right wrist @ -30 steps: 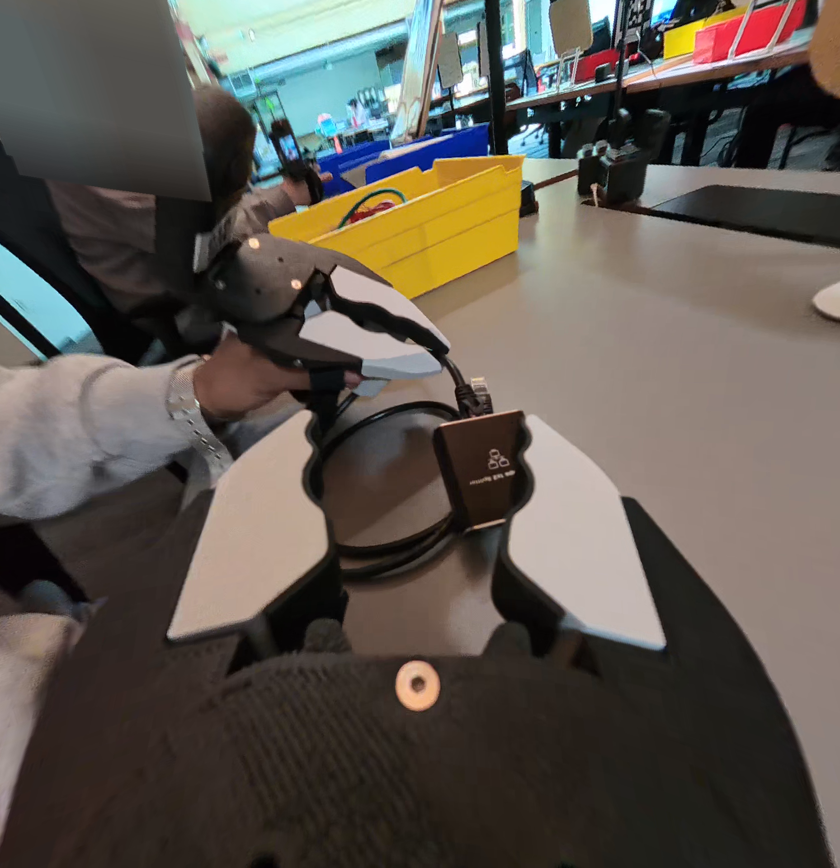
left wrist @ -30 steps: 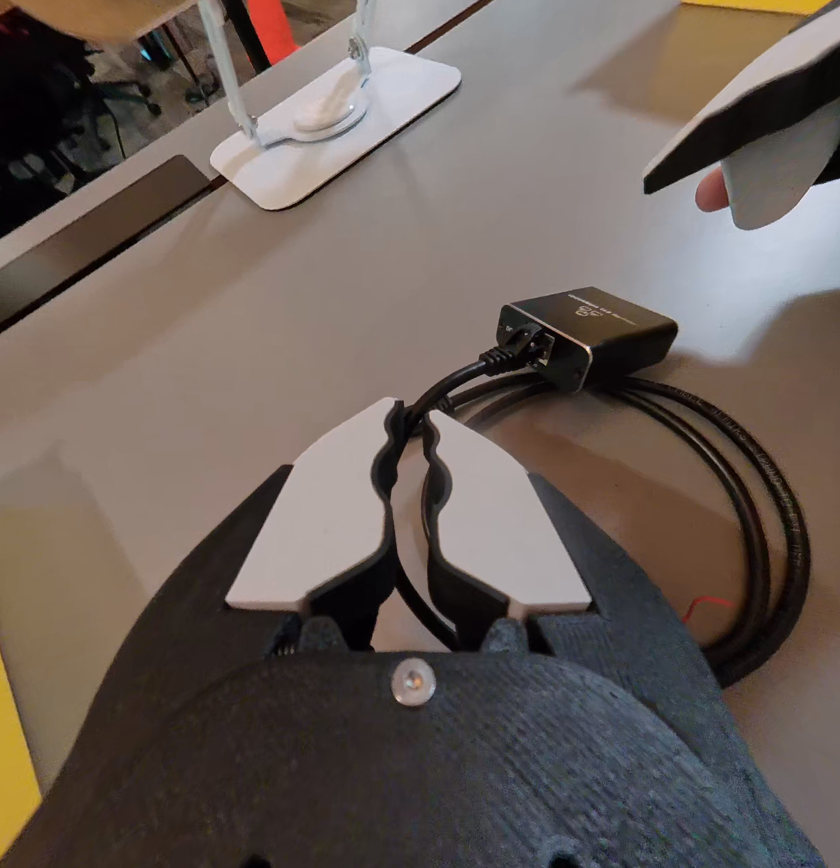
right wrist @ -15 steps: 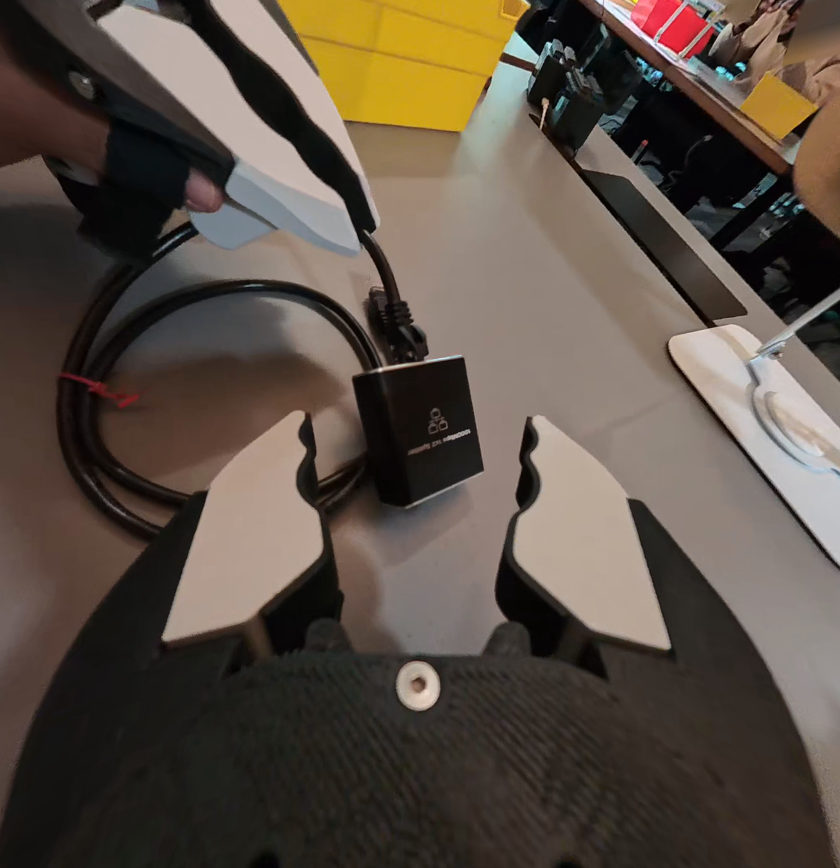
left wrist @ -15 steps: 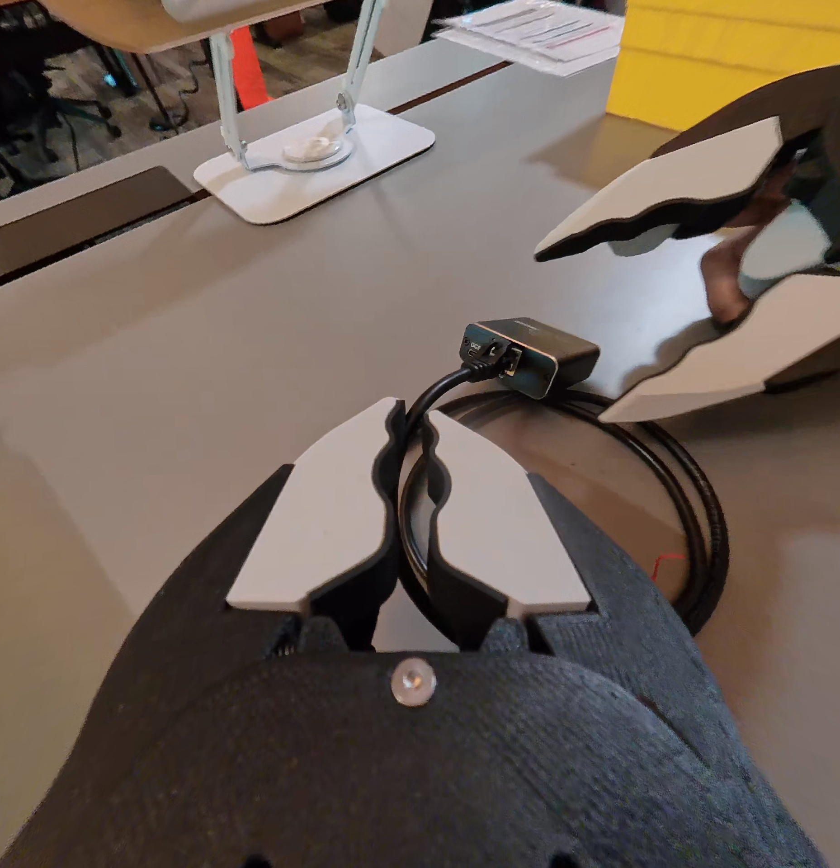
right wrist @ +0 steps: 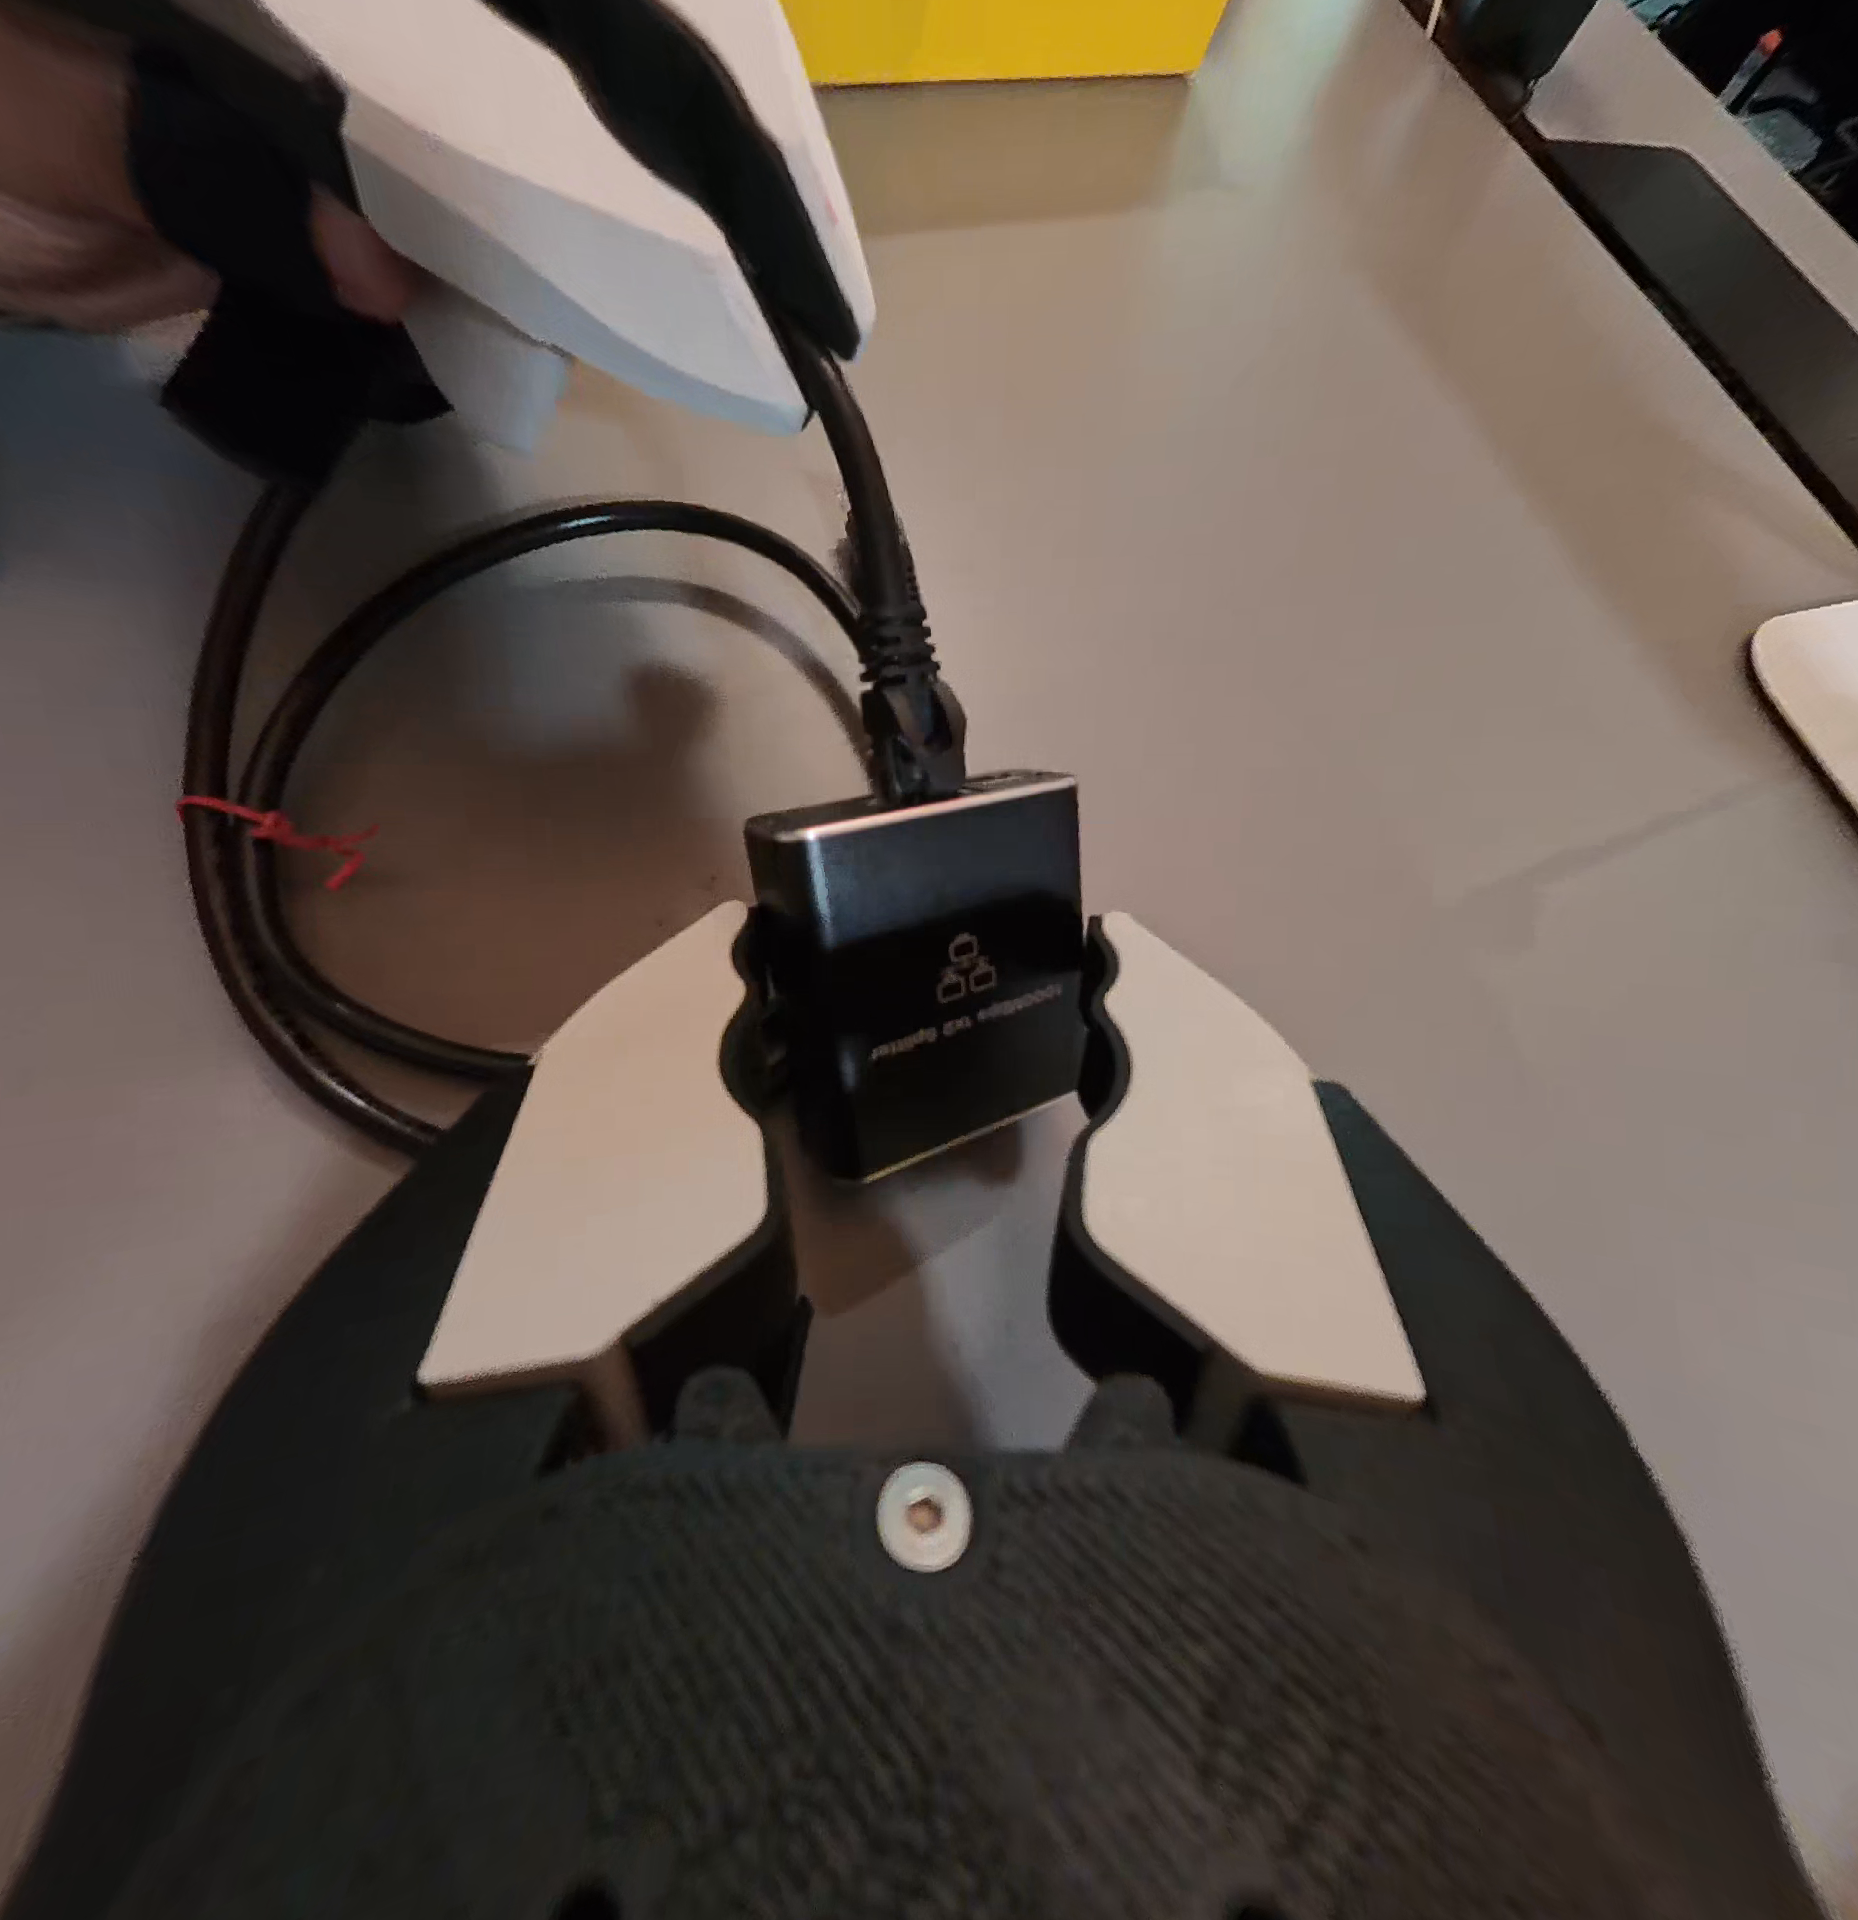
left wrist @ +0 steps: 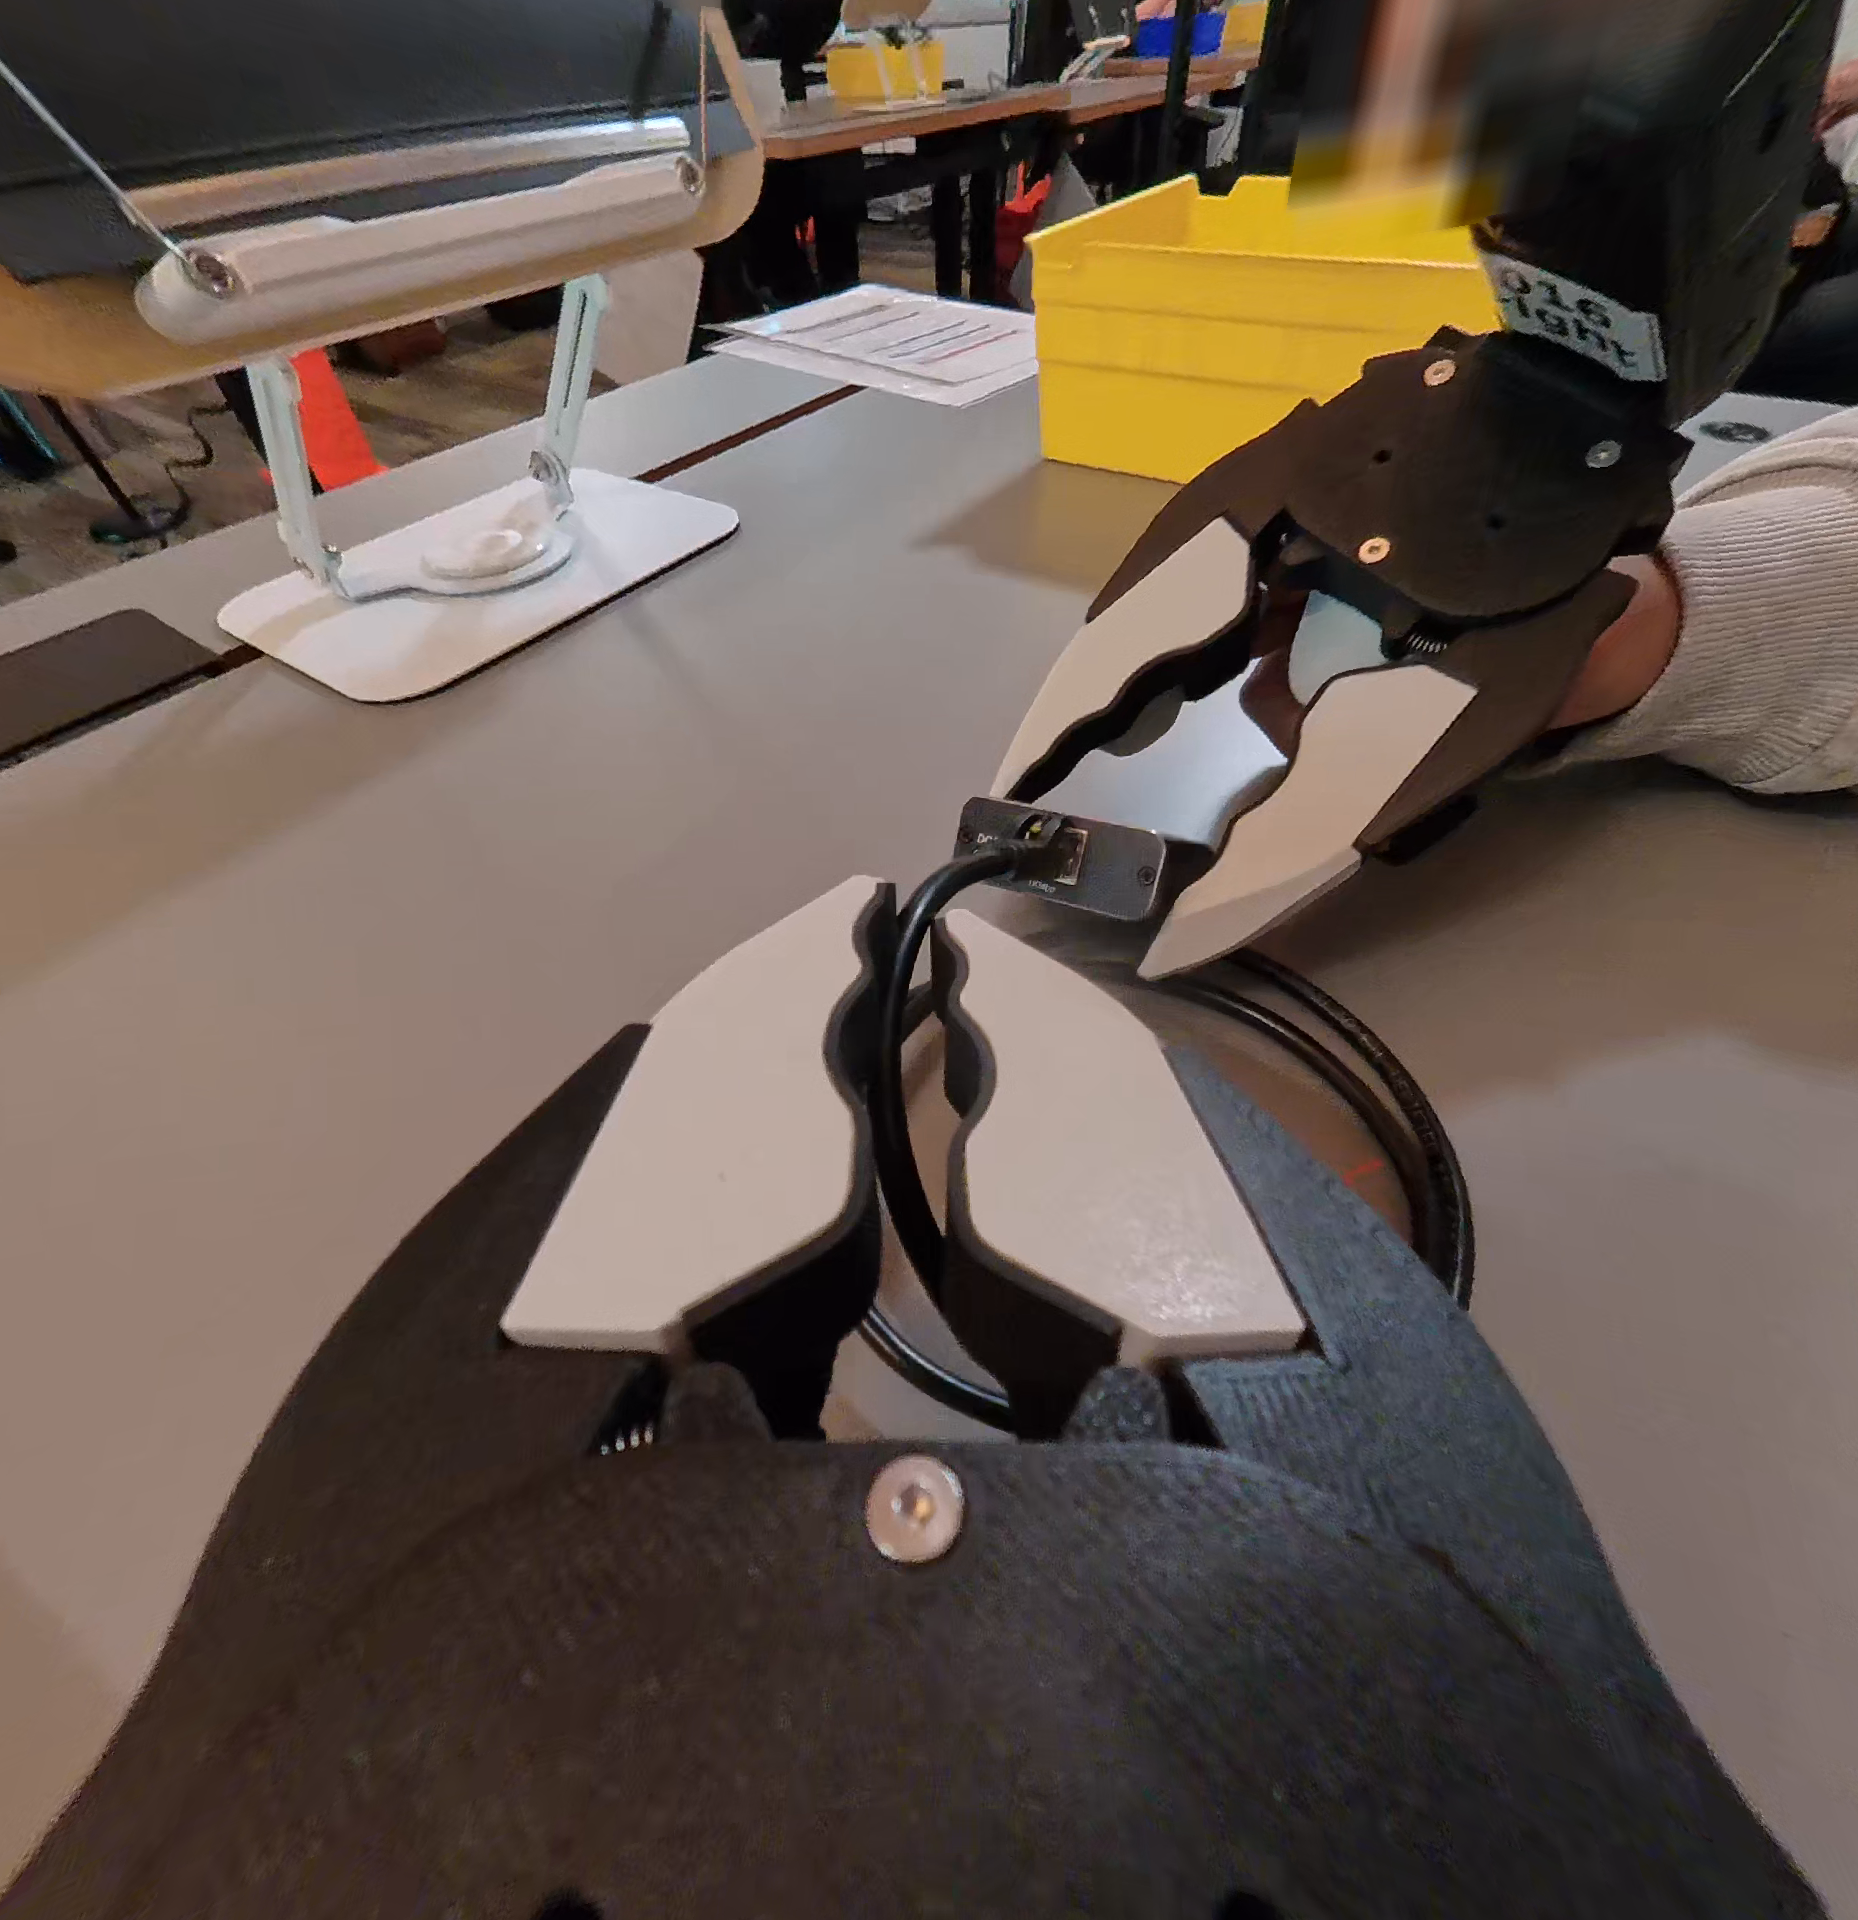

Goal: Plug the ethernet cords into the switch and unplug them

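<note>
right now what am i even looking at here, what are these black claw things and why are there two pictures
The claws are two hand-held grippers; a person squeezes one in each hand, and there is no robot arm. Each picture comes from a camera mounted on one gripper, looking along its two fingers.

In the left wrist view, the left gripper is shut on a black ethernet cord, whose plug sits in a small black switch.

In the right wrist view, the right gripper has its fingers against both sides of that switch, gripping it.

Everything sits on a grey table. The cord's slack lies coiled there, tied with a red twist tie. Behind are a yellow bin and a white stand.
</note>
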`<state>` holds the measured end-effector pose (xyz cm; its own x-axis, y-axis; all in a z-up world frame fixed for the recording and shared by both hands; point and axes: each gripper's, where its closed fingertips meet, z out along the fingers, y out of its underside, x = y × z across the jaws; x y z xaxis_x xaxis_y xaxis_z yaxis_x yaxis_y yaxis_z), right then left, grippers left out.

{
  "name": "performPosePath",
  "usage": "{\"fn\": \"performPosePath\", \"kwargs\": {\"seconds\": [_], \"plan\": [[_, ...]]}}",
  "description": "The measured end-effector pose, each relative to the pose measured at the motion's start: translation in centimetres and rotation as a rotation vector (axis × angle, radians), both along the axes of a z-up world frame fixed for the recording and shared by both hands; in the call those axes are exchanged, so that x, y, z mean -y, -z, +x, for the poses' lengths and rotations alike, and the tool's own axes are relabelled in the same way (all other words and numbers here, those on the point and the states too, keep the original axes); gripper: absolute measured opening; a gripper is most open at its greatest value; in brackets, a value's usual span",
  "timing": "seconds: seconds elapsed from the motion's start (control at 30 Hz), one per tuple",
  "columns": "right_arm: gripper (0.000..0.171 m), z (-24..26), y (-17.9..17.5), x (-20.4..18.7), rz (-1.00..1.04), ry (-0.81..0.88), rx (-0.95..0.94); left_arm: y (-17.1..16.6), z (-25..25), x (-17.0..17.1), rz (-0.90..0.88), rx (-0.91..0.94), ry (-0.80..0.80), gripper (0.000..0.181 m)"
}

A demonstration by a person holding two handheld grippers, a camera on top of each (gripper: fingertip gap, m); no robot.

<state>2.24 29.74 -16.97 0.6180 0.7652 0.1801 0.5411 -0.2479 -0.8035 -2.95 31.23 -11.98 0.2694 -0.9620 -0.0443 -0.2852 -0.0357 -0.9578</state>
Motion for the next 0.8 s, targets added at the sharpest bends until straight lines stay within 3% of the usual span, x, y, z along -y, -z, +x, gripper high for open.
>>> {"fn": "performPosePath", "kwargs": {"seconds": [0.03,0.13,0.23,0.37,0.4,0.43,0.5,0.63,0.8], "plan": [[0.059,0.1,-0.1,-0.1,0.006,0.009,-0.008,0.0,0.0,-0.1,0.0,0.0,-0.001,0.011],[0.058,0.3,-0.8,-0.2,0.049,0.028,-0.017,-0.3,0.2,-1.0,0.051,0.003,-0.079,0.077],[0.057,0.1,-1.5,0.1,0.094,0.021,-0.02,0.2,0.9,-0.9,0.167,-0.086,-0.11,0.097],[0.055,-0.3,-2.5,0.9,0.164,-0.014,-0.022,1.6,1.9,-0.6,0.387,-0.29,-0.11,0.084],[0.049,-0.2,-2.7,1.1,0.192,-0.022,-0.01,1.9,2.1,-0.5,0.432,-0.338,-0.1,0.072],[0.027,0.0,-2.7,1.4,0.222,-0.021,0.011,2.0,2.4,-0.1,0.466,-0.375,-0.076,0.056],[0.025,0.4,-2.4,1.8,0.239,-0.014,0.055,1.4,3.3,0.9,0.53,-0.39,-0.03,0.028],[0.025,0.8,-1.9,2.7,0.197,0.006,0.033,2.0,5.3,1.9,0.566,-0.43,0.055,0.011],[0.025,1.7,-1.5,3.1,0.186,0.032,0.041,3.8,6.4,1.6,0.434,-0.449,0.113,0.021]]}}
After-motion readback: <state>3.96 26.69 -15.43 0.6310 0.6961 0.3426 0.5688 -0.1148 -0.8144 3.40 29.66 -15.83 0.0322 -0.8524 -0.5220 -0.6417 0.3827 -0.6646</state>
